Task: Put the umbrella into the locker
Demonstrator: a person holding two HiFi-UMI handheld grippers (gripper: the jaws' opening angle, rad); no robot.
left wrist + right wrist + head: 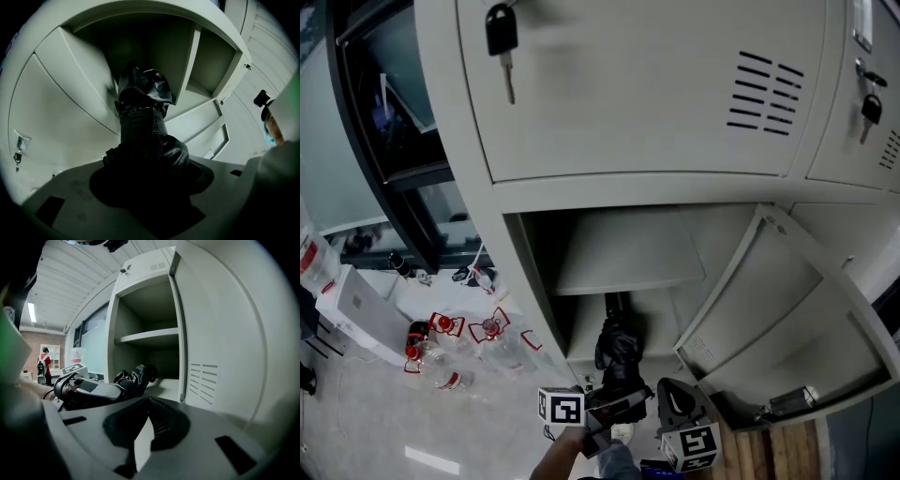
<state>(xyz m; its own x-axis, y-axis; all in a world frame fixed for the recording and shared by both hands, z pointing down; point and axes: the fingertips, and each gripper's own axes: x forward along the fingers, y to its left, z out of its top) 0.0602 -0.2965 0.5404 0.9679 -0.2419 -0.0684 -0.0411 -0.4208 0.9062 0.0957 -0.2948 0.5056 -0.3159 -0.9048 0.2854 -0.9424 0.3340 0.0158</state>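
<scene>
A folded black umbrella point(619, 349) lies roughly level, its far end pointing into the lower open compartment of the grey locker point(628, 253). My left gripper point(614, 408) is shut on its near end. In the left gripper view the umbrella point(143, 126) fills the space between the jaws of the left gripper point(145, 183) and reaches toward the dark compartment. My right gripper point(675, 401) hovers just right of it, holding nothing. In the right gripper view the right gripper point(149, 401) has its pads meeting at the tips, and the umbrella point(133, 378) lies at the locker's threshold.
The locker door point(787, 319) stands swung open to the right. A shelf point(147, 337) divides the compartment. The upper door carries a key point(502, 42). Several plastic bottles point(441, 352) and a white box point(356, 309) lie on the floor at left. A person point(44, 364) stands far off.
</scene>
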